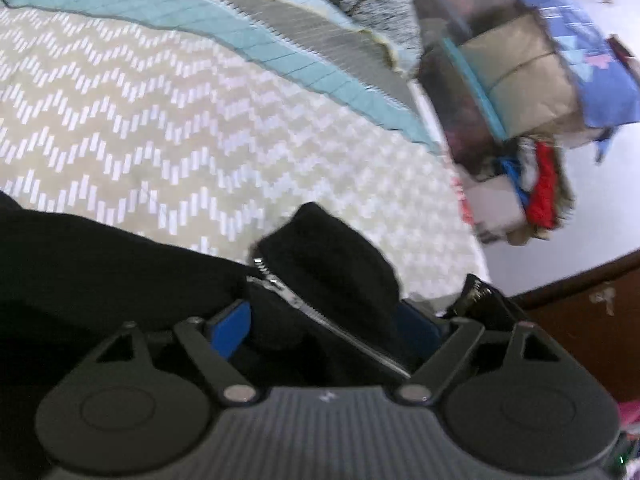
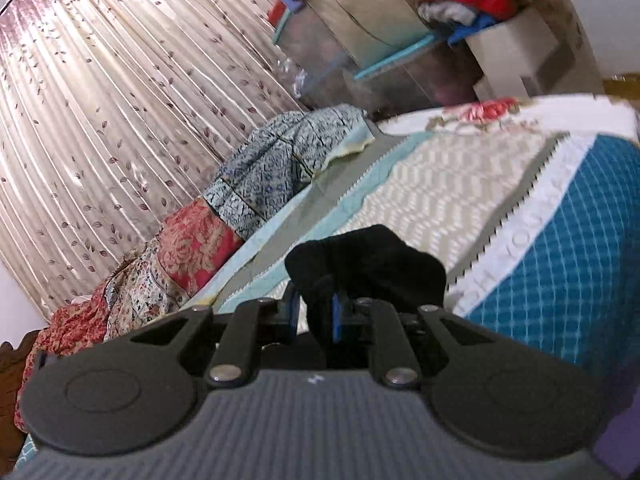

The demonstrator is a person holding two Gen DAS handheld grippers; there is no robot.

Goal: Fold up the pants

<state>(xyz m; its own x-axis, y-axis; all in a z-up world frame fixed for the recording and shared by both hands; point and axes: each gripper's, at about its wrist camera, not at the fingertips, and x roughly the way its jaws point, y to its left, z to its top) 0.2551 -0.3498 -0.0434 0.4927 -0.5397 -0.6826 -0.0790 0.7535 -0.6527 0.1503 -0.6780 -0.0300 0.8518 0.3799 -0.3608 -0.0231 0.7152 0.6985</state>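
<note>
The black pants (image 1: 100,272) with a silver zipper (image 1: 296,300) hang over the chevron bedspread (image 1: 168,120). My left gripper (image 1: 324,324) has its blue pads wide apart with bunched black cloth between them; I cannot tell whether it grips. My right gripper (image 2: 316,312) is shut on a wad of the black pants (image 2: 372,264), held above the bed (image 2: 460,184).
A patterned blanket (image 2: 280,160) and floral cloths (image 2: 188,256) lie along the bed's far side by the curtain (image 2: 120,100). Storage bags and stacked clothes (image 1: 532,92) stand beyond the bed's end. A wooden bed frame (image 1: 580,320) shows at the right.
</note>
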